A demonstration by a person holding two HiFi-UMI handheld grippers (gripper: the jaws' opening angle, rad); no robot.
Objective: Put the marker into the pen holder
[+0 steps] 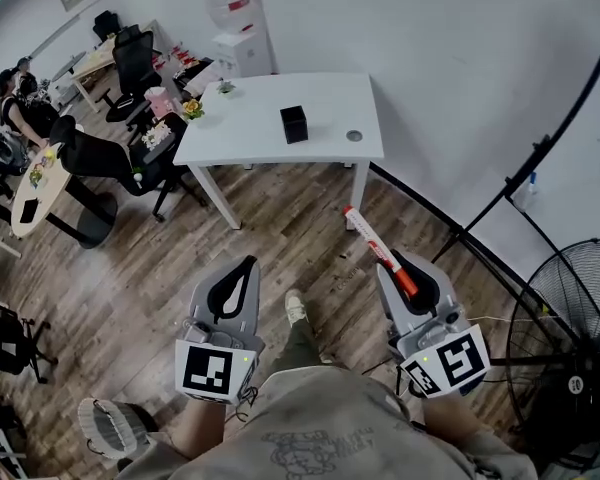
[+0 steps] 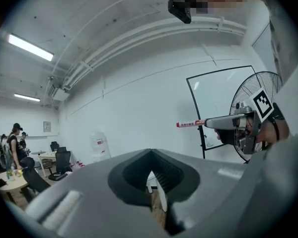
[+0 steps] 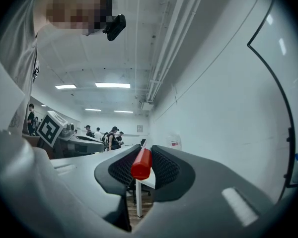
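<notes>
One marker [image 1: 366,231], clamped in the right gripper [image 1: 401,269], points toward the pen holder [image 1: 294,124] well ahead; left gripper [image 1: 247,265] closed, empty.

The pen holder [image 1: 293,124] stands on the far bench [image 1: 248,118]. Nearer, the marker [image 1: 378,250] sits in the right claw [image 1: 408,271], with the left claw [image 1: 242,268] well apart on its left and a fan [image 1: 572,313] on its right.
</notes>
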